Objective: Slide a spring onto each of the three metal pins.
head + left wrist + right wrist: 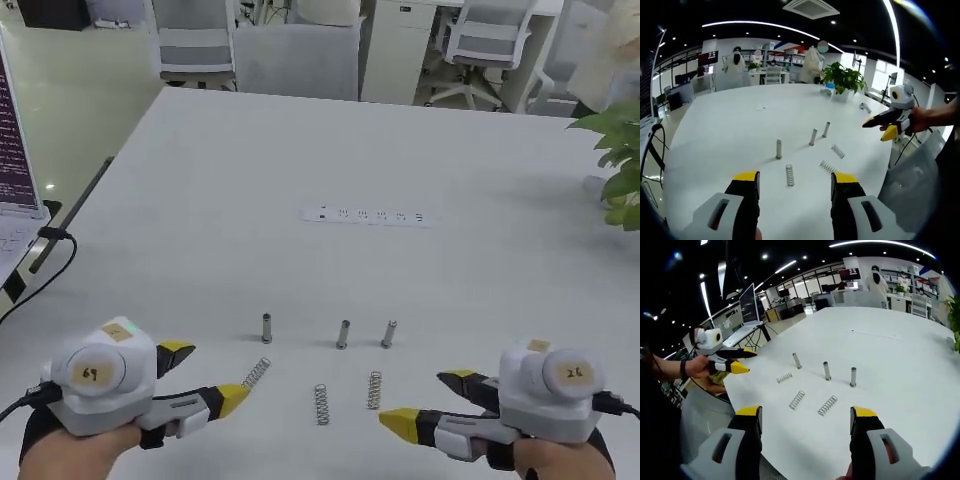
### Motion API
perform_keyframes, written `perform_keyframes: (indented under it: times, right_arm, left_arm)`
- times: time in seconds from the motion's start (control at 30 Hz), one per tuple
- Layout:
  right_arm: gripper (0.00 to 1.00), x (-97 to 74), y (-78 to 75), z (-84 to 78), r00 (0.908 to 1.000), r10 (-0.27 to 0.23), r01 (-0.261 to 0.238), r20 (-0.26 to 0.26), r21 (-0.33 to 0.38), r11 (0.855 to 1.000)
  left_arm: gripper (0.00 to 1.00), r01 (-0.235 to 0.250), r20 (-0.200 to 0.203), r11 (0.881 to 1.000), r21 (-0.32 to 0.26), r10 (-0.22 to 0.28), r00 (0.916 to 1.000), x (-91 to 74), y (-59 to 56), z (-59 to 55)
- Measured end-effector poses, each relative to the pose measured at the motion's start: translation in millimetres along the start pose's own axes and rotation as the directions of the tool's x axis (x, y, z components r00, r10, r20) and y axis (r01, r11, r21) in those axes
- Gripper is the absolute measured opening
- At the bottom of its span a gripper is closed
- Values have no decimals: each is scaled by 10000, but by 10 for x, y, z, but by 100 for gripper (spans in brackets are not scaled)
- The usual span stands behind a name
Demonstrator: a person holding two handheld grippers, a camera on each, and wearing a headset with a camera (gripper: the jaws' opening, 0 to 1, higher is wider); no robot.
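Left gripper (210,373) and right gripper (425,397) gape empty, partly cropped below; springs (321,403) lie near pins (343,334)

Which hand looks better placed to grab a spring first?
Probably left. The left gripper is open, with one jaw tip almost at the leftmost spring; the right gripper, also open, sits slightly farther from its nearest spring.
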State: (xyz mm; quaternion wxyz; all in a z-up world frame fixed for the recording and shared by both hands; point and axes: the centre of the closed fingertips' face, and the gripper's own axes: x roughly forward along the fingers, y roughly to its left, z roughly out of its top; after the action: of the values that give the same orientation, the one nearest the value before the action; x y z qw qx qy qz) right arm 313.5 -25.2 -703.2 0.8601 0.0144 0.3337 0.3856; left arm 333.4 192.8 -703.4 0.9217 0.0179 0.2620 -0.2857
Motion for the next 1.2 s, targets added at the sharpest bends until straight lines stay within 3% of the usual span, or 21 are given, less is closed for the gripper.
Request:
perform_keyframes:
  times: [0.53, 0.67, 1.2]
  right_arm:
    - [69, -28, -29, -25, 10000, -65, 65, 6, 169, 9998]
    - [68, -40, -58, 0, 9999, -119, 118, 76, 246, 9996]
    - [68, -50, -111, -18, 9999, -113, 111, 40, 317, 9994]
  left_arm:
    - [50, 134, -418, 9998, 145, -128, 9990, 129, -6, -56]
    - [47, 19, -514, 10000, 83, -14, 9987, 203, 59, -49]
    - [46, 194, -854, 9997, 148, -181, 9962, 460, 58, -56]
